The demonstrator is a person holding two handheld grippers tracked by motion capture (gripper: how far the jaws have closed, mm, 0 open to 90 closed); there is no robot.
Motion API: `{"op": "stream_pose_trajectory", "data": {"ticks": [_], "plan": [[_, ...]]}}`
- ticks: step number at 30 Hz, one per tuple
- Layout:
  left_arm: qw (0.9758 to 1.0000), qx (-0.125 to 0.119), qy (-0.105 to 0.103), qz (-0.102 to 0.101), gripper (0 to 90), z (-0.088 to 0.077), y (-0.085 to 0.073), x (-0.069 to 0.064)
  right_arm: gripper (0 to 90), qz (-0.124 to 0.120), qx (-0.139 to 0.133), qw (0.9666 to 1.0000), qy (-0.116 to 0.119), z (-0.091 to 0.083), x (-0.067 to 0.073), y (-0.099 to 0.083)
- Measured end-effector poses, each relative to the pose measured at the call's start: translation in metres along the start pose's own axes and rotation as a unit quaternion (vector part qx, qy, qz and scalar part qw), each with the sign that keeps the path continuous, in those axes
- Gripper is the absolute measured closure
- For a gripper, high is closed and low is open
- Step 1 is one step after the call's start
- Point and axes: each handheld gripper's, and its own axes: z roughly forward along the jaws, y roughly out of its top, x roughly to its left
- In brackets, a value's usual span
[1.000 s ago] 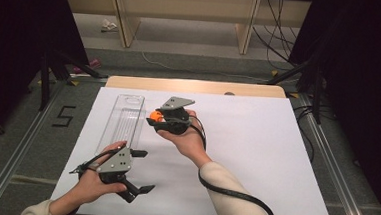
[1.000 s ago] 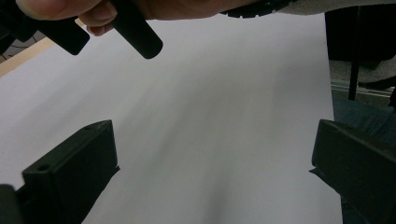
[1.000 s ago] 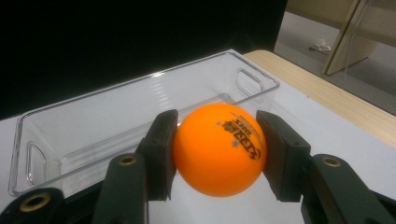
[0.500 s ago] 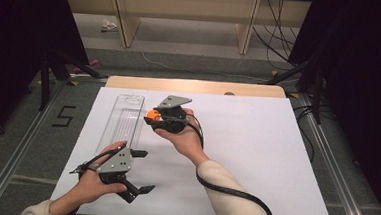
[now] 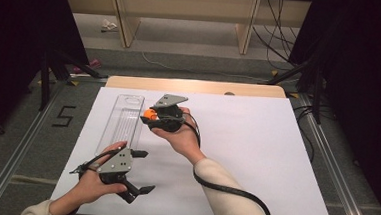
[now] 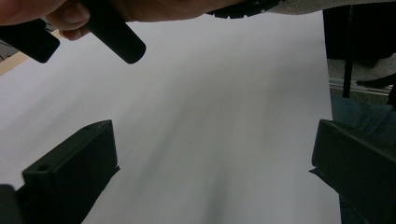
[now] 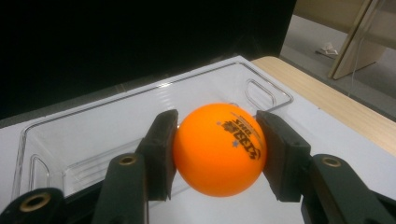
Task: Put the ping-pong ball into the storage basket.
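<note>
An orange ping-pong ball [image 7: 219, 148] with black print sits clamped between the two pads of my right gripper [image 7: 217, 156]. In the high view that gripper [image 5: 148, 116] hovers at the right rim of a clear plastic tray [image 5: 122, 121], with the ball [image 5: 149, 114] at its tip pointing left. The tray [image 7: 84, 126] lies just beyond the ball in the right gripper view and holds nothing. My left gripper [image 5: 145, 171] rests near the table's front left, jaws wide apart. Nothing lies between the jaws of the left gripper [image 6: 212, 182] but white sheet.
A white sheet [image 5: 255, 156] covers the table, with a strip of bare wood [image 5: 195, 86] along the far edge. The right forearm and its trailing cable [image 5: 233, 193] cross the middle front. Metal rails [image 5: 325, 161] run along both sides.
My right gripper has drifted slightly left toward the tray with the ball still in it. The left gripper has stayed put.
</note>
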Motion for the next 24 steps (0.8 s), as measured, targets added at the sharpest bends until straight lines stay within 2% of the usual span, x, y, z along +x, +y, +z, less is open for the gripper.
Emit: {"op": "stream_pose_trajectory", "data": {"ticks": [24], "plan": [[1.0000,0.001,-0.002,0.004,0.0,0.001,0.001,-0.001,51.7,-0.012,0.013,0.9997,0.019,0.016,0.004,0.009]]}}
